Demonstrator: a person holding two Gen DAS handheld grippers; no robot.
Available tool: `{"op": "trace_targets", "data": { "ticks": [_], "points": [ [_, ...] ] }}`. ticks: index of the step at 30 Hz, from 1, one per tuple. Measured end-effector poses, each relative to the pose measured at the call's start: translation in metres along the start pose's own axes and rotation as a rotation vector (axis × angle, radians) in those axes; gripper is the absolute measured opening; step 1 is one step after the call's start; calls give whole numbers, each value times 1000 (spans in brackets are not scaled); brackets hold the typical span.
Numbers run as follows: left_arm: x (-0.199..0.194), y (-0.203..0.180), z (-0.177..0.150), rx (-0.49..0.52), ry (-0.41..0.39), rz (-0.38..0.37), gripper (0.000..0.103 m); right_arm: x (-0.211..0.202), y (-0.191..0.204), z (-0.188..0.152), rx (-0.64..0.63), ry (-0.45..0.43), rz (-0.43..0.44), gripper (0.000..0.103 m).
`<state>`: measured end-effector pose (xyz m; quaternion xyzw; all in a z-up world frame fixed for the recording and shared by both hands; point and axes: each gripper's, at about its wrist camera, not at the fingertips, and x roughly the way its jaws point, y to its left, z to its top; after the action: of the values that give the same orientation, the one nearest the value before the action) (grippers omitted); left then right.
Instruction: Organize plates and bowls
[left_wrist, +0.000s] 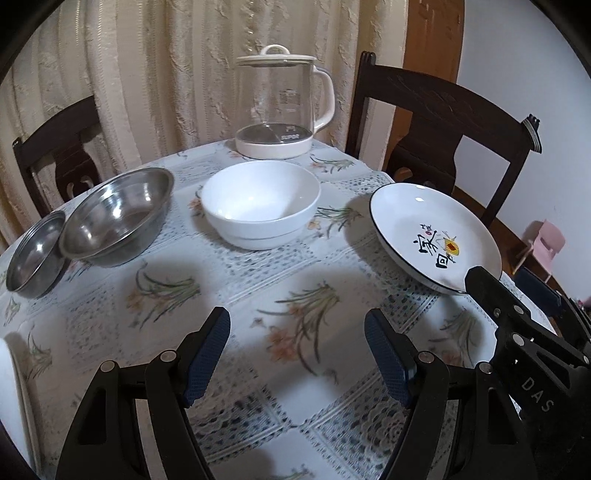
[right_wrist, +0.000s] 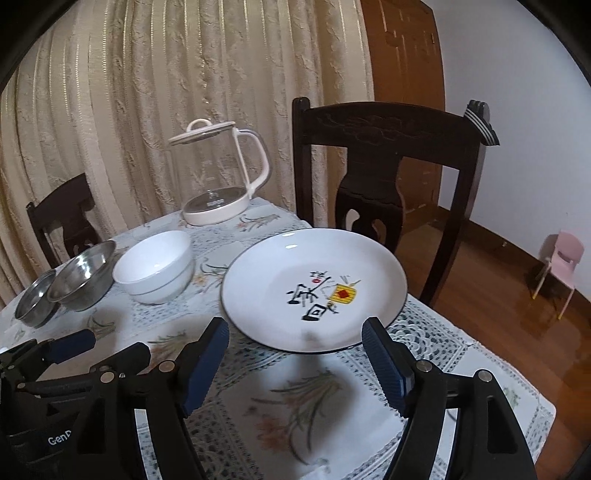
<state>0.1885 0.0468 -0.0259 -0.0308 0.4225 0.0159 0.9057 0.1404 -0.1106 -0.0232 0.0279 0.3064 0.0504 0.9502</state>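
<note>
Both tools are empty as I see them. My left gripper (left_wrist: 297, 354) hangs with its blue-padded fingers spread wide over bare tablecloth, and my right gripper (right_wrist: 295, 363) has its fingers just as far apart, facing the near rim of the round white ceramic plate with a thin dark edge and painted characters (right_wrist: 314, 291).

I take the white ceramic bowl with a stepped foot (left_wrist: 260, 205) as my landmark. The plate lies to its right, close to the table's (right_wrist: 424, 332) right edge. That edge is my main worry. If I nudge the plate's rim instead of catching it cleanly, the glazed plate could slide on the floral patterned cloth (left_wrist: 303, 280) toward the wooden floor. A thin rim between flat pads may also tip once lifted.

To the bowl's left sits the larger stainless steel bowl (left_wrist: 118, 218), and beyond it the smaller stainless steel bowl (left_wrist: 35, 254), the two rims touching or nearly so. Knocking either could set both rolling. Behind the white bowl stands the clear glass kettle with a cream lid and base (left_wrist: 282, 103), tall enough to catch with a careless swing.

All three bowls and the plate look empty, and I see no water in the kettle.
</note>
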Motion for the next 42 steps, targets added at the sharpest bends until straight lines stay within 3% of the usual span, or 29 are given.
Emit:
{"op": "trace_targets", "data": {
  "ticks": [26,31,42],
  "points": [
    [54,-43,38,44,41,-20,76,34,-44,10,33,54,-85,78],
    [54,-38,46,24,32,-27,76,41,-53,13,67,73,-68,79],
    [67,-40,57,16,34,-41,76,70,-93,20,269,166,85,78]
  ]
}}
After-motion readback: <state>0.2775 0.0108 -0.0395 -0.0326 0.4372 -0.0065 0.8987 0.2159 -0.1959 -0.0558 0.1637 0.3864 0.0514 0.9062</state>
